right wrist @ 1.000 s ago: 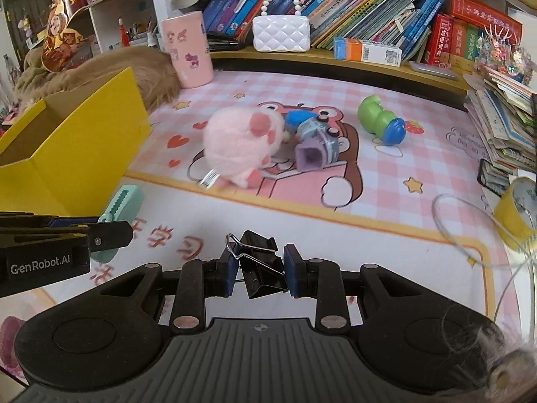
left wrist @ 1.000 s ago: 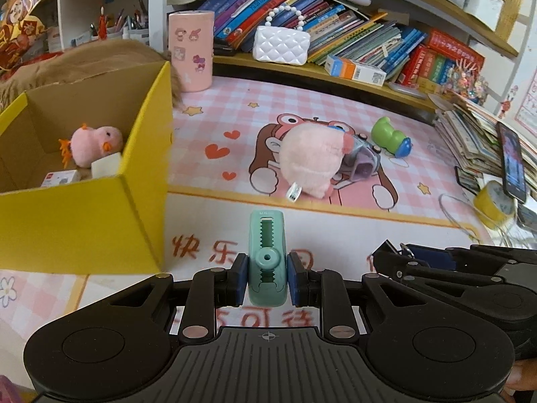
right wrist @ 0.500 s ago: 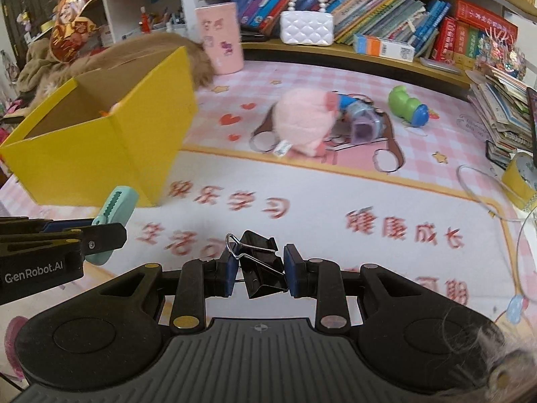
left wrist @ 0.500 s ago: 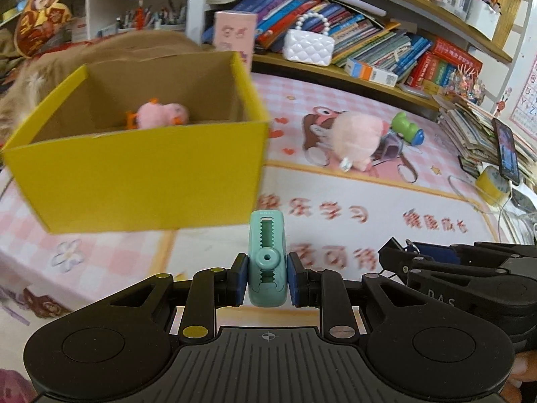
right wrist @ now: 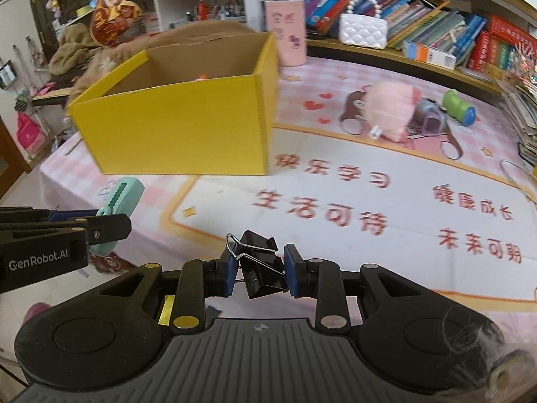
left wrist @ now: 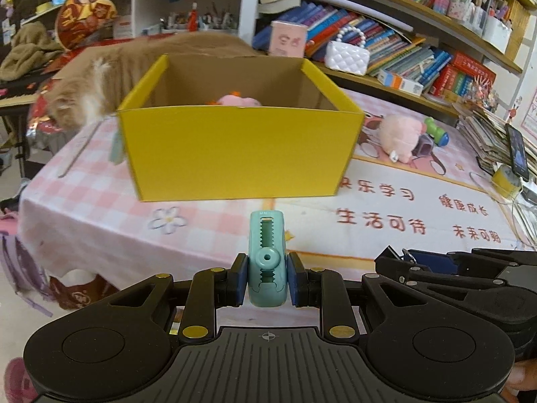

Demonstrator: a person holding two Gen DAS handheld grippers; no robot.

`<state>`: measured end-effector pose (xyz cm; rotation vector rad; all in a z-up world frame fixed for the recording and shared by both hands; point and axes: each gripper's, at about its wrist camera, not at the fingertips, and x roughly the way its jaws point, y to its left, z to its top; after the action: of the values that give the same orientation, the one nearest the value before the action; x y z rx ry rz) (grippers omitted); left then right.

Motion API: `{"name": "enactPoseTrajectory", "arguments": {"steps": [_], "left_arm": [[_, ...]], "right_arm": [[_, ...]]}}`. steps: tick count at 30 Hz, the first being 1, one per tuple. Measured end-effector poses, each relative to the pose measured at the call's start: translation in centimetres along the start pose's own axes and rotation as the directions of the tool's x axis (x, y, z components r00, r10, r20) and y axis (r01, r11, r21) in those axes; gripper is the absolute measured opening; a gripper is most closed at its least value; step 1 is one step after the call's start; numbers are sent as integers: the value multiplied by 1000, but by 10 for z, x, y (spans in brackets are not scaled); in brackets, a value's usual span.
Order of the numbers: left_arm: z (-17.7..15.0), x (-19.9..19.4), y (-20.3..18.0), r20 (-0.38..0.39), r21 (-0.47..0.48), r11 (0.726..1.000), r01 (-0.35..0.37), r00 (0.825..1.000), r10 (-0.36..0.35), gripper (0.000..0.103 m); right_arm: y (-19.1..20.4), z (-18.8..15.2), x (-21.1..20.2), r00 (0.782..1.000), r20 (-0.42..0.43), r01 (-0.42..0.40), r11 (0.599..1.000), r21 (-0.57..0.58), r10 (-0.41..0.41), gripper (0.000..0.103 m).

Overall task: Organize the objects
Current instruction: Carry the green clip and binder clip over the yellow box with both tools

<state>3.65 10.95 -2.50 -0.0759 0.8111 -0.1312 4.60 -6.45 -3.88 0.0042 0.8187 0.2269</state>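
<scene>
My left gripper [left wrist: 266, 280] is shut on a teal toothed clip [left wrist: 266, 252], held above the near table edge in front of the yellow cardboard box [left wrist: 235, 154]. The clip [right wrist: 119, 198] and that gripper show at the left of the right wrist view too. My right gripper [right wrist: 258, 273] is shut on a black binder clip [right wrist: 260, 265], also off the table's near edge. The open box [right wrist: 181, 127] holds a small pink plush [left wrist: 238, 100], mostly hidden by its front wall. A pink plush toy [left wrist: 399, 136], a purple toy [right wrist: 429, 119] and a green-blue toy [right wrist: 458, 105] lie on the mat beyond.
A furry orange cat [left wrist: 87, 90] lies behind the box. A pink cup [right wrist: 285, 30] and white quilted purse [right wrist: 362, 28] stand by the bookshelf [left wrist: 402, 53]. Stacked books with a phone [left wrist: 515, 147] and a tape roll [left wrist: 506, 181] sit at the right edge.
Both grippers have pulled back and leftward from the mat, each keeping its clip. The yellow box has shifted from the left edge to the centre of view and looks farther away.
</scene>
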Motion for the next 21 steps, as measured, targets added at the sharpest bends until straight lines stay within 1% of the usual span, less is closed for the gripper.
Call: {"name": "enactPoseTrajectory", "arguments": {"steps": [7, 12, 18, 21], "left_arm": [[-9, -18, 30, 26, -21, 1000, -23, 999, 23, 23], [-10, -31, 45, 53, -31, 999, -30, 998, 32, 23], [0, -40, 53, 101, -34, 999, -34, 994, 37, 23], [7, -44, 56, 126, -40, 999, -26, 992, 30, 23]], "right_arm": [[38, -6, -4, 1000, 16, -19, 999, -32, 19, 27], [55, -2, -6, 999, 31, -26, 999, -48, 28, 27], [70, 7, -7, 997, 62, -31, 996, -87, 36, 27], [70, 18, -8, 996, 79, -40, 997, -63, 44, 27]]}}
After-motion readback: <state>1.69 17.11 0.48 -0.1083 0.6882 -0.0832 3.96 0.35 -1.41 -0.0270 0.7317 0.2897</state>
